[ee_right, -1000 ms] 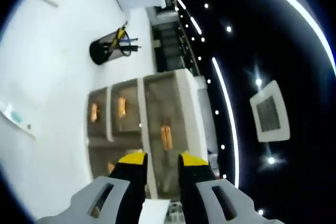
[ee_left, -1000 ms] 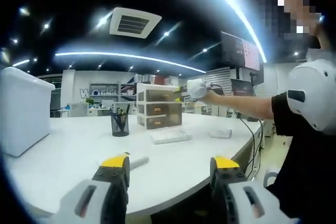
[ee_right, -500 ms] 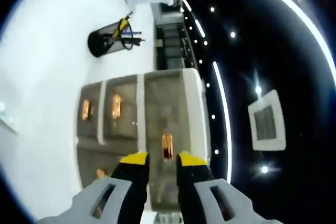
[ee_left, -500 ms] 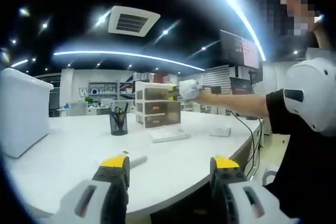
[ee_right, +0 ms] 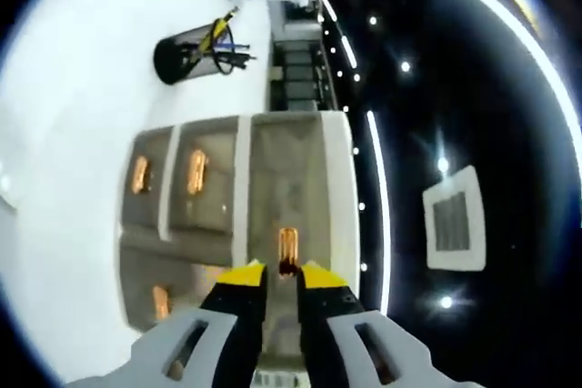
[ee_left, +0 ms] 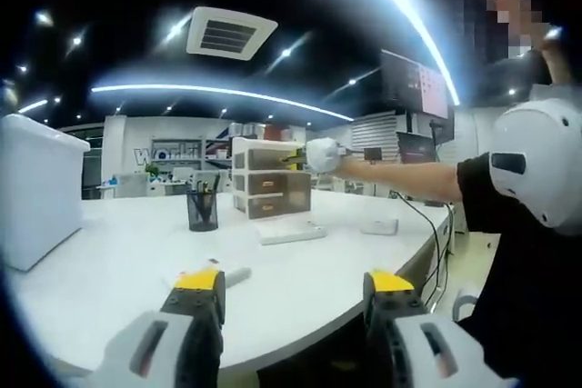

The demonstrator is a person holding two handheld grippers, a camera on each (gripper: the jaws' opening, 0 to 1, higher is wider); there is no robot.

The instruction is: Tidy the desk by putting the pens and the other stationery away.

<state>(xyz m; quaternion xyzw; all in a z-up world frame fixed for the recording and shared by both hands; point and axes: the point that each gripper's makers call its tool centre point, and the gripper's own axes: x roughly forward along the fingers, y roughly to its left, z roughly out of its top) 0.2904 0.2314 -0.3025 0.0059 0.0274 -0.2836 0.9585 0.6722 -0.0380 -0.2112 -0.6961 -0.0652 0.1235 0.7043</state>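
Observation:
A white drawer unit (ee_right: 273, 170) with three smoky drawers fills the rolled right gripper view. My right gripper (ee_right: 281, 272) has its yellow-tipped jaws drawn close around the orange handle (ee_right: 287, 247) of the top drawer. The left gripper view shows that same unit (ee_left: 270, 181) at the back of the white desk (ee_left: 118, 261), with the right gripper (ee_left: 314, 154) against its top drawer. My left gripper (ee_left: 296, 283) hangs open over the desk's near edge, holding nothing. A black mesh pen holder (ee_left: 202, 209) (ee_right: 195, 50) with pens stands left of the unit.
A short white cylinder (ee_left: 235, 274) lies just beyond my left jaw. In front of the drawers rest a flat white slab (ee_left: 291, 233) and a small white block (ee_left: 379, 225). A big white box (ee_left: 36, 190) stands at the left. The person's arm (ee_left: 409, 179) reaches across from the right.
My right gripper has come in onto the top drawer's handle and its jaws have narrowed around it. The left gripper has stayed open and nearly still.

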